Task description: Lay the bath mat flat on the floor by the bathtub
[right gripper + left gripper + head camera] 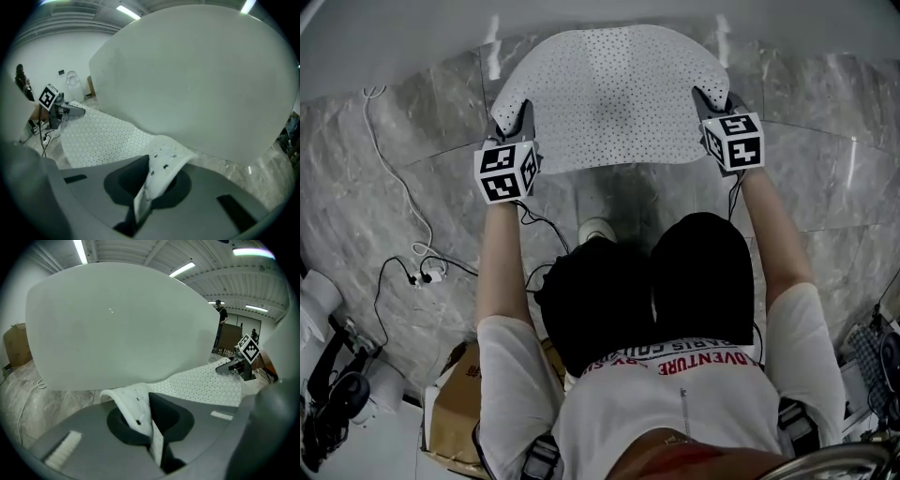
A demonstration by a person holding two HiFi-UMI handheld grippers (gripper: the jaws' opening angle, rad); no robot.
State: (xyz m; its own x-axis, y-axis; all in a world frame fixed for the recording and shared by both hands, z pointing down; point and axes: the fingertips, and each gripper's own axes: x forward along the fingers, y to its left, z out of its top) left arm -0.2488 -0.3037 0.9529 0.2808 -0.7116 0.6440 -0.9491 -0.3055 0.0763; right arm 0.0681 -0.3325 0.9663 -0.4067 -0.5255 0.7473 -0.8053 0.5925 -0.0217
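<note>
The left tongs and right tongs are each pinching a near corner of the bath mat. It is spreading forward from them toward the bathtub (long axis running tong to tong), apparently resting on the floor, with only its corners lifted and neither side nearer.

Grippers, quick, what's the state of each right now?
Left gripper: closed, holding the bath mat.
Right gripper: closed, holding the same bath mat.
</note>
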